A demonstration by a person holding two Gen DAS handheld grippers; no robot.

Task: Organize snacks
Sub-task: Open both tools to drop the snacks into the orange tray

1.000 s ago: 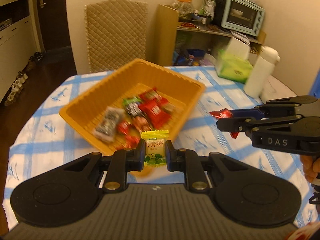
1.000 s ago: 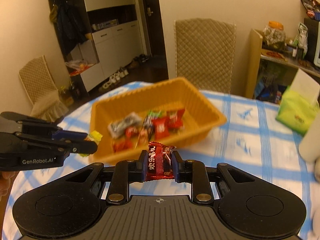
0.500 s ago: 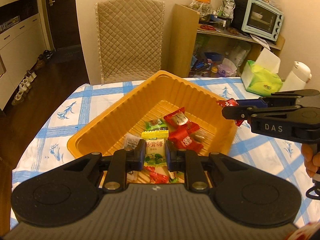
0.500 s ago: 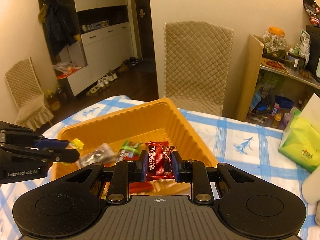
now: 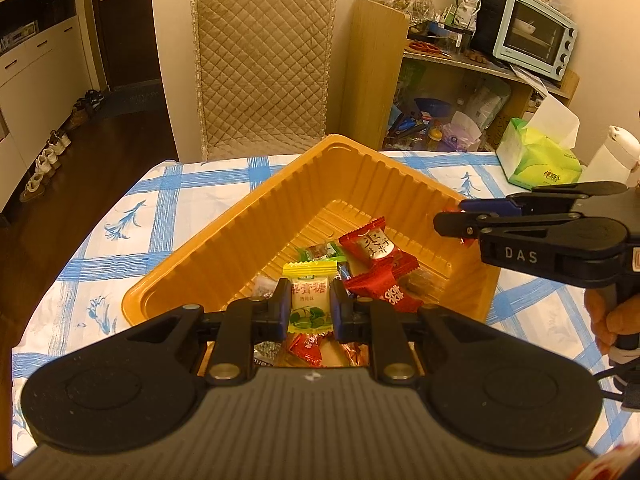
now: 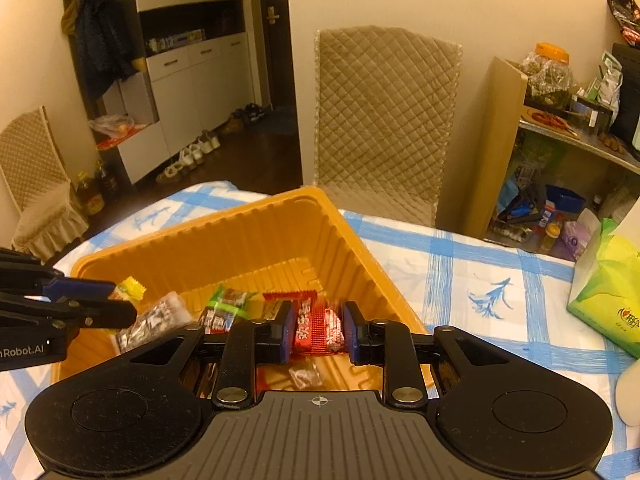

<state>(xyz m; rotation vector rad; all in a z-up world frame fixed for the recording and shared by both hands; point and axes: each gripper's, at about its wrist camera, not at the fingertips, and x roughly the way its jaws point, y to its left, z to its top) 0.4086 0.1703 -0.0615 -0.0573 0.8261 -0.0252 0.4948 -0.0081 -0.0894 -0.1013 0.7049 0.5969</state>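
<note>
1. Yellow candy (image 5: 308, 304) is clamped upright in the left claw (image 5: 309, 312), above the orange tray (image 5: 224, 252).
2. Red snack (image 6: 316, 326) sits between the right claw's (image 6: 315, 330) parted fingers; contact cannot be determined.
3. The tray holds mixed wrapped snacks (image 5: 376, 264).
4. The tray rests on the blue-checked table (image 5: 120, 216); tissue box (image 5: 538, 156) at far right.

tray (image 5: 248, 236): glossy ribbed plastic | tablecloth (image 5: 132, 216): matt cloth | chair (image 5: 262, 68): quilted fabric
</note>
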